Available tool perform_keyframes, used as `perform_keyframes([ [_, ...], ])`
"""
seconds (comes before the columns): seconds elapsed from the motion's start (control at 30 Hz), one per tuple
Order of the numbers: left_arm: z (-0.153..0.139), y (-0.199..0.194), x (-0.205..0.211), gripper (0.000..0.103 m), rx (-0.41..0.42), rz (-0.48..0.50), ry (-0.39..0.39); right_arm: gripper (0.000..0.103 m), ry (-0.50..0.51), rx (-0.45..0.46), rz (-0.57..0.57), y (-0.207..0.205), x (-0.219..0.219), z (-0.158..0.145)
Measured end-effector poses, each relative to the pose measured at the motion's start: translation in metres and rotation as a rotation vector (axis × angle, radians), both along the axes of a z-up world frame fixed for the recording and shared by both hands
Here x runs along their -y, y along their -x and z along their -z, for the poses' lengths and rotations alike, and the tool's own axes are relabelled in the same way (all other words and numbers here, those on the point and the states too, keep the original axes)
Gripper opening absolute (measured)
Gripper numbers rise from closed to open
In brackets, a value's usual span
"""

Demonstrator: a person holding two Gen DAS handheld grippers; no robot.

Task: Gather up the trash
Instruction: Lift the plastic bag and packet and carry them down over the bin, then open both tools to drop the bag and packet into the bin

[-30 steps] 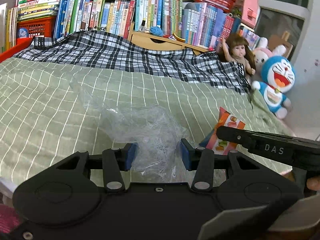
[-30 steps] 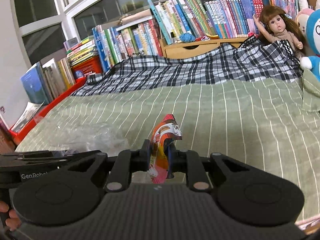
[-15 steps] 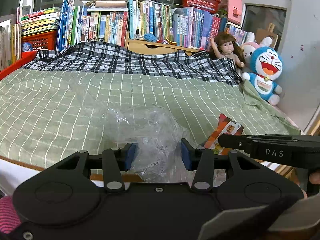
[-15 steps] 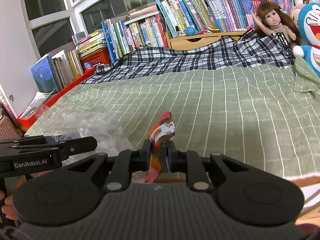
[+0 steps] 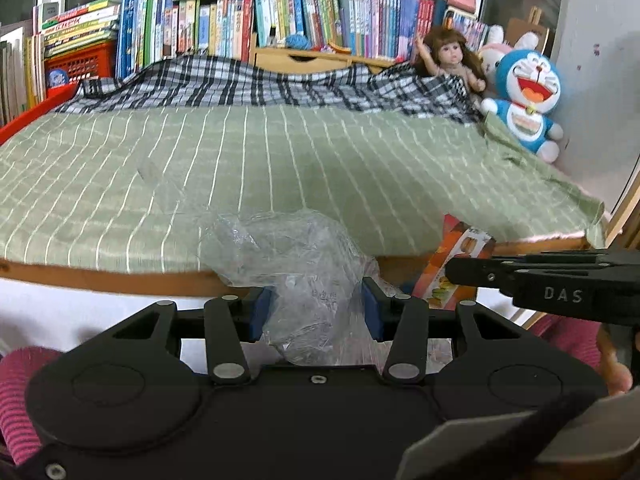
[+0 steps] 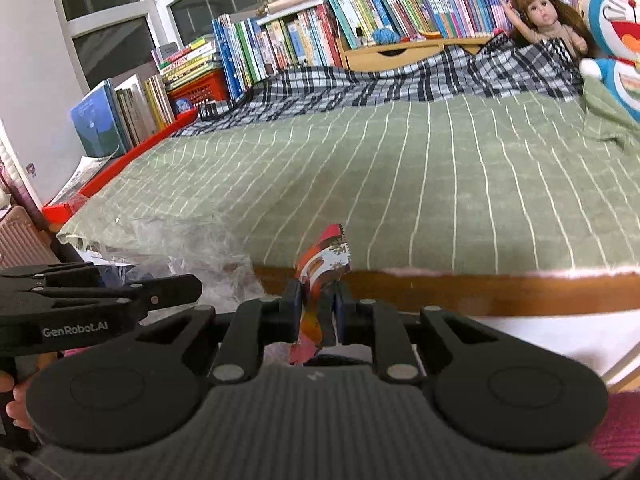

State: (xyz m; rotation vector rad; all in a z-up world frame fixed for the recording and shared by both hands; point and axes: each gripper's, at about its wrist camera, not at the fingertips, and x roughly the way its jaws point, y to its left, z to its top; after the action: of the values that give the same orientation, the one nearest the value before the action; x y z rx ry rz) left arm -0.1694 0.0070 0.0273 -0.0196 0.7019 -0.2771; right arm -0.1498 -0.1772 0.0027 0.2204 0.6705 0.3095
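Left gripper [image 5: 316, 306], half-open, pinches the clear plastic bag [image 5: 296, 256]; right gripper [image 6: 318, 306], nearly closed, clamps the snack wrapper [image 6: 322, 276] near the bed edge [image 6: 480, 290].

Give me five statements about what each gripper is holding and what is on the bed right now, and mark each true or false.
1. The left gripper holds a crumpled clear plastic bag. True.
2. The right gripper is open and holds nothing. False: it is shut on a colourful snack wrapper.
3. The bedsheet is green with white stripes. True.
4. The doll lies in the middle of the bed. False: it sits at the far end, beside the blue plush toy.
5. The plaid blanket covers the whole bed. False: only the far end.
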Motion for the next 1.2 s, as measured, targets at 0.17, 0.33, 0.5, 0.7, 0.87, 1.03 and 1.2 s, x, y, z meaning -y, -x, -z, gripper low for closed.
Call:
perform_keyframes([
  [0.17, 0.021, 0.000, -0.001, 0.044, -0.067, -0.010, -0.006, 0.021, -0.007, -0.034, -0.003, 0.004, -0.003, 0.013],
  [0.33, 0.044, -0.002, 0.000, 0.045, -0.126, -0.010, -0.036, 0.021, -0.004, -0.071, -0.007, 0.007, -0.006, 0.030],
  [0.5, 0.066, -0.008, 0.003, 0.045, -0.188, -0.011, -0.062, 0.021, 0.034, -0.103, -0.013, 0.009, -0.015, 0.046],
  [0.7, 0.093, -0.013, 0.006, 0.046, -0.265, -0.009, -0.100, 0.021, 0.060, -0.157, -0.020, 0.007, -0.021, 0.067],
  [0.87, 0.119, -0.022, 0.009, 0.046, -0.309, -0.007, -0.163, 0.022, 0.077, -0.226, -0.017, 0.002, -0.022, 0.088],
  [1.03, 0.136, -0.030, 0.009, 0.048, -0.349, -0.005, -0.192, 0.023, 0.061, -0.280, -0.006, -0.002, -0.021, 0.106],
  [1.2, 0.143, -0.036, 0.018, 0.050, -0.351, 0.008, -0.224, 0.025, 0.060, -0.297, -0.016, -0.003, -0.022, 0.110],
])
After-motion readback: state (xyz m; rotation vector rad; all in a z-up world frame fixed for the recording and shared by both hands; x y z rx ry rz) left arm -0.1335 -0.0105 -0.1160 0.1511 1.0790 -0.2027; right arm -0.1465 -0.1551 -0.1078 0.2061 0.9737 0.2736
